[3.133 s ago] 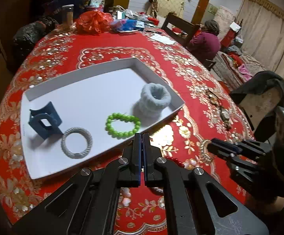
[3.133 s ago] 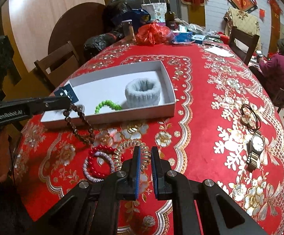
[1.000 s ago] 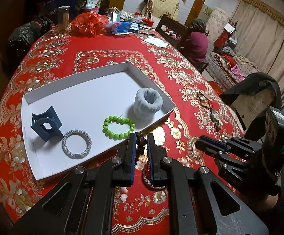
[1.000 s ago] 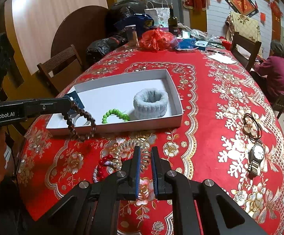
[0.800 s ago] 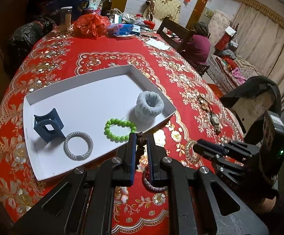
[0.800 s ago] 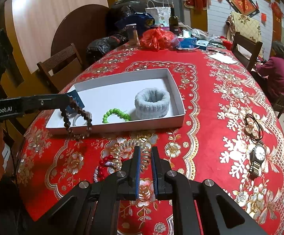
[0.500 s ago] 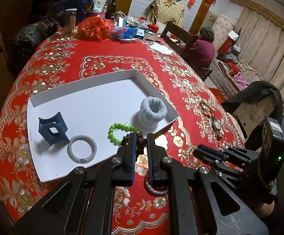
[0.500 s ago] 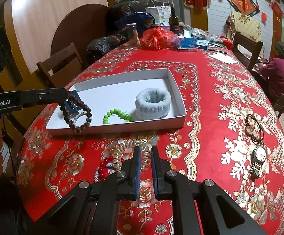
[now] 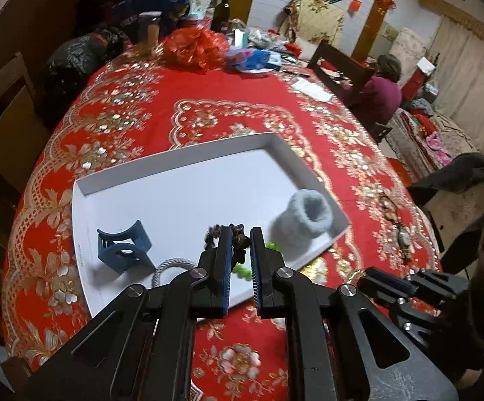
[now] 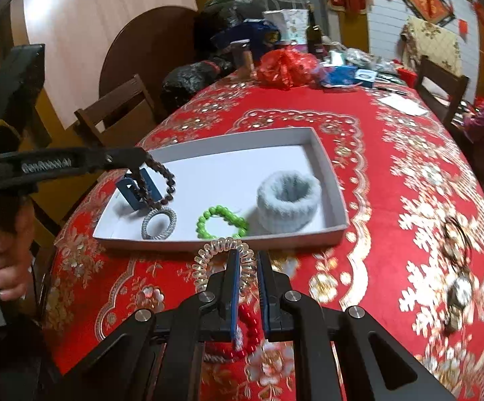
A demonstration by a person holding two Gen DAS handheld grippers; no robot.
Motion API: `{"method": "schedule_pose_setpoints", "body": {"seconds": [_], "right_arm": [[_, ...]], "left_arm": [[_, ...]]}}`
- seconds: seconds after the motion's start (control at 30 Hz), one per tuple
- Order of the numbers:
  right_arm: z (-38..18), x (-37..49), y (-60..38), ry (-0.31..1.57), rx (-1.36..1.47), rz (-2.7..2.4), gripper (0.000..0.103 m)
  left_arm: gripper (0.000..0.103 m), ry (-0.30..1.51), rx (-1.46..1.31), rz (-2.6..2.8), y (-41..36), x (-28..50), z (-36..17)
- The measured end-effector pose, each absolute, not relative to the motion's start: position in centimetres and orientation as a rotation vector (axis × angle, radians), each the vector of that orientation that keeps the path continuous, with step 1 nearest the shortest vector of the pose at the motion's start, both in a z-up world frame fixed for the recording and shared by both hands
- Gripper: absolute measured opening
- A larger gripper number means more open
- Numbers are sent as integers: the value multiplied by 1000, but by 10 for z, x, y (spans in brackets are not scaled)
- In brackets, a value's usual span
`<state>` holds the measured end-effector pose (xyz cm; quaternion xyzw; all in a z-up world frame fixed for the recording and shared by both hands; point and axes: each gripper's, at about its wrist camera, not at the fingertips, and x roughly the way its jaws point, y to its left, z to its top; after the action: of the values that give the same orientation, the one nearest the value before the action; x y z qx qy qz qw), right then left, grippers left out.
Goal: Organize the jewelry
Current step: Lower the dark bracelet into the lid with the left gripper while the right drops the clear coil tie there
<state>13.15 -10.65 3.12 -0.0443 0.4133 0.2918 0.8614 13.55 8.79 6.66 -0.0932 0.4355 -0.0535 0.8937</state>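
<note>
Jewelry is split between a white tray [image 9: 181,167] and the red-clothed bench [image 9: 228,107] around it. From the left wrist view, the left gripper [image 9: 240,244] is clamped on a dark bead bracelet [image 9: 238,239], a few beads showing between and just beyond its tips, above the near part of the tray. Inside the tray lie a blue hair claw [image 9: 123,249], a grey hair tie [image 9: 168,265] partly hidden by the gripper, a glimpse of the green bead bracelet [image 9: 242,270] and a pale knitted cuff [image 9: 303,219] near the right wall. The right gripper [image 9: 385,284] shows at lower right over the bench.

From the right wrist view, the bracelet hangs as a loop from the left gripper, a hand [image 10: 4,234] holding the tool at the left edge, over the hair claw and hair tie at the tray's left end. The right gripper [image 10: 248,264] has its jaws nearly together with nothing pinched that I can make out; a clear spiral hair coil [image 10: 215,250] lies around its tips on the bench, just outside the tray's near wall, and a red bead bracelet [image 10: 250,330] sits below. A watch [image 10: 459,294] and dark hair ties [image 10: 455,237] lie well apart to the right.

Risks, as I judge them: the grip is on only a bead or two, so the strand could slip; released here, the loop would land on the claw or tie and tangle; the swinging loop may snag the claw
</note>
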Motion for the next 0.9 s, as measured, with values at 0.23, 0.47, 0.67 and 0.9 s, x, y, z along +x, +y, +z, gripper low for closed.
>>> {"method": "schedule_pose_setpoints", "body": {"seconds": [0.23, 0.47, 0.67, 0.9], "right_arm": [[45, 170, -75, 878, -125, 664, 9], [21, 216, -45, 917, -50, 660, 9], [-4, 255, -27, 974, -33, 619, 9], [-19, 273, -21, 1022, -32, 623, 9]], "left_arm": [[9, 900, -228, -98, 101, 157, 68], [9, 873, -235, -72, 108, 192, 58], [9, 875, -264, -60, 117, 209, 37], [10, 928, -288, -8, 136, 223, 22]]}}
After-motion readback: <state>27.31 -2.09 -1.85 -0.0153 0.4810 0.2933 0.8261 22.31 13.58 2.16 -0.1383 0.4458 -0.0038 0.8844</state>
